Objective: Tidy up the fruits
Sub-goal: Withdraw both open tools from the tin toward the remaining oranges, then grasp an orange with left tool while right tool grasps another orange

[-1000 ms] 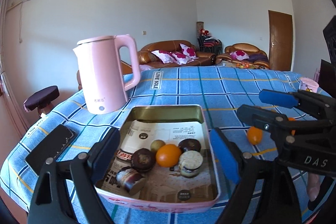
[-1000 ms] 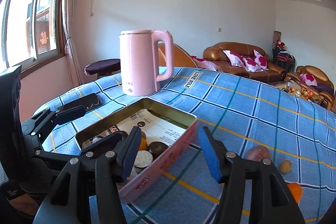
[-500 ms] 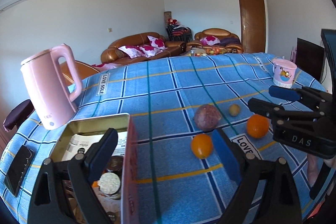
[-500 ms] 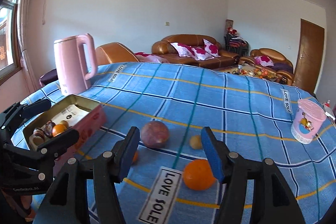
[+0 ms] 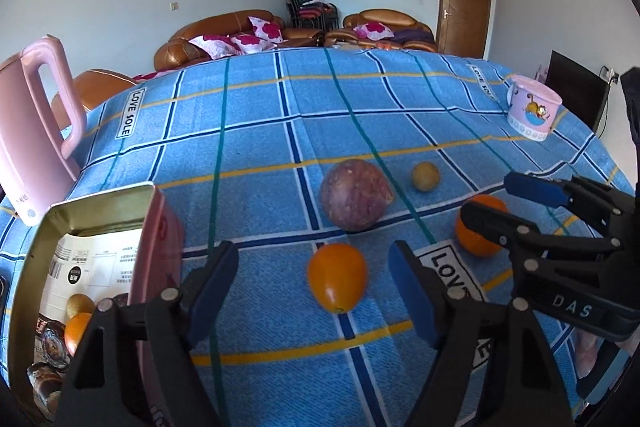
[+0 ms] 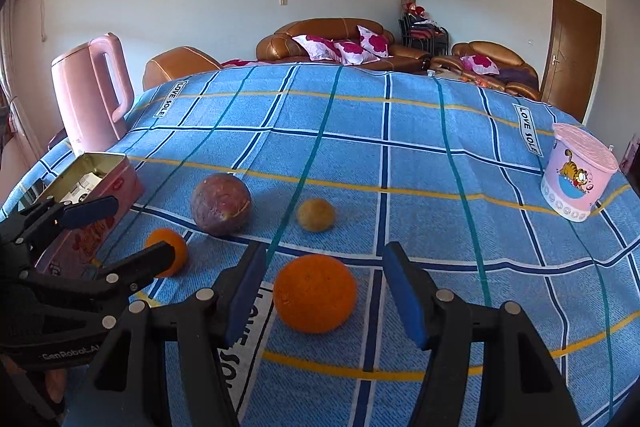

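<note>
Both views have swung off the tin box (image 5: pixel 100 267) and onto the loose fruit on the blue checked tabletop (image 5: pixel 260 115). My left claw (image 5: pixel 314 291) has just been closing a little, yet its pads are spread and touch nothing; the small orange (image 5: pixel 337 277) lies between them, lined up for a pinch. My right claw (image 6: pixel 324 291) is spread too, straddling the bigger orange (image 6: pixel 315 293) without contact. I read this as a two-handed pick, one fruit per claw. The purple fruit (image 5: pixel 355 199) and small yellowish fruit (image 5: pixel 425 176) sit just beyond, apart from each other. The tin, open at the left with an orange and wrapped snacks inside, looks like the drop-off, close enough for short carries
</note>
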Demonstrator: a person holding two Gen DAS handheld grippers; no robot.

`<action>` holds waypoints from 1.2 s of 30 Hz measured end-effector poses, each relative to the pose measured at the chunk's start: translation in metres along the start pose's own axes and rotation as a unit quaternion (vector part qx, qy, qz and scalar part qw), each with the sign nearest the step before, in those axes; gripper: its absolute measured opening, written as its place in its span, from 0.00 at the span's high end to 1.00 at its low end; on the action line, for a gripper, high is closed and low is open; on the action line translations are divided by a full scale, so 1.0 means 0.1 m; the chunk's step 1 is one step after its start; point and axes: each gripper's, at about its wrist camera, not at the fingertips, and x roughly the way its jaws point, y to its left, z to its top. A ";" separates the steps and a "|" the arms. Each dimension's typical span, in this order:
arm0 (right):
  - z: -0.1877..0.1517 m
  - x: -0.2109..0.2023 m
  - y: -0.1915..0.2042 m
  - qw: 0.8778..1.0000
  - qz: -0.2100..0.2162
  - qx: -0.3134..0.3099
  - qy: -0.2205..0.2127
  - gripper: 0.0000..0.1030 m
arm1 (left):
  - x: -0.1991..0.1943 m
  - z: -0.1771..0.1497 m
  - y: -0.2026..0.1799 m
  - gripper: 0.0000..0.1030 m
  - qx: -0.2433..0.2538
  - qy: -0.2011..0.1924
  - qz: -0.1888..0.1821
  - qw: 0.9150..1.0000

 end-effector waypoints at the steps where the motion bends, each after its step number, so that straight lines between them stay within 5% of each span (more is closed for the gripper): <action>1: 0.00 0.03 0.00 1.000 0.000 -0.001 0.007 0.39 | 0.02 0.00 -0.01 0.25 0.002 0.005 -0.001 1.000; 10: -0.03 0.22 0.01 0.998 0.006 -0.003 0.057 0.42 | 0.26 0.00 0.06 0.41 -0.025 0.063 -0.032 0.997; 15: -0.05 0.26 -0.01 0.997 0.016 0.002 0.070 0.52 | 0.27 -0.01 0.05 0.67 -0.024 0.067 -0.049 0.996; 36: -0.03 0.05 0.07 0.999 0.047 -0.014 0.019 0.53 | 0.09 0.00 0.08 0.67 -0.023 0.017 -0.047 0.998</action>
